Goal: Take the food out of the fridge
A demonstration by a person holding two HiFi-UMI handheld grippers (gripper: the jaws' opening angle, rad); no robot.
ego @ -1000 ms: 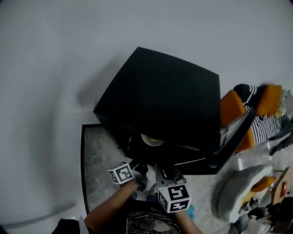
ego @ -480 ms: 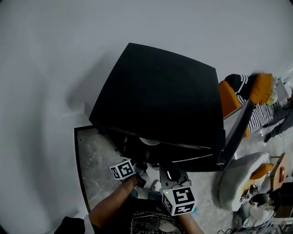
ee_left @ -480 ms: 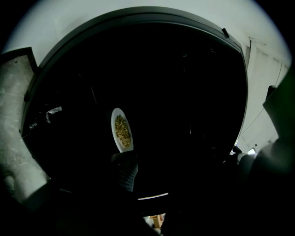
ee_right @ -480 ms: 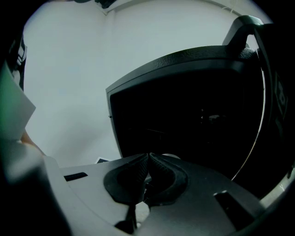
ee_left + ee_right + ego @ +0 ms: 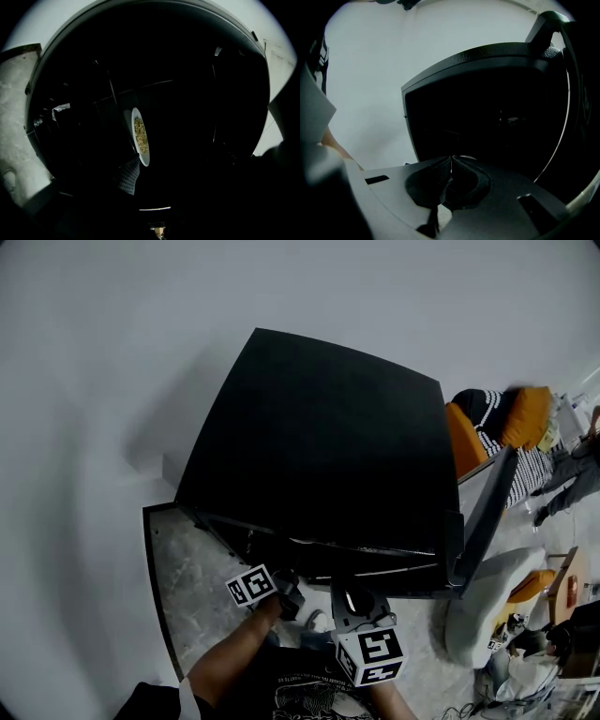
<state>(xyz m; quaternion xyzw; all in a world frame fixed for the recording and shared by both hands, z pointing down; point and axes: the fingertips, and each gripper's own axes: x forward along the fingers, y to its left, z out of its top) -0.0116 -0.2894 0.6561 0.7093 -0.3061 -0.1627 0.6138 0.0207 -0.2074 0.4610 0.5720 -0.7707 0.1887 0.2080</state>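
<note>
- Sitting deep inside the fridge (image 5: 328, 446), not yet out: white plate (image 5: 145, 159) w/ yellowish, grainy food (image 5: 140, 136). Hidden under the fridge top in head view. Visible only in left gripper view, edge-on owing to rolled cam.
- Reaching into the opening from the near side: left gripper (image 5: 283, 594), lined up on the plate. One pad (image 5: 126, 177) visible just beside the plate's rim, gripping face exposed and well off centre. Other pad lost in the dark. Reads as jaws spread, prob. to take the rim. Contact w/ rim: can't tell, too dark.
- Held back outside the cabinet, nearer the body: right gripper (image 5: 450, 161), jaws pressed together, nothing btwn. Likely parked so as not to crowd the narrow opening.
- Swung wide to the right: door (image 5: 483, 512), giving clear access from the front.
- Next, as a guess: close on rim, keep plate level while drawing it nearward, given risk of spilling loose food.
- Beyond: speckled floor (image 5: 187, 568) at left, pale wall (image 5: 112, 352) on the far side.
</note>
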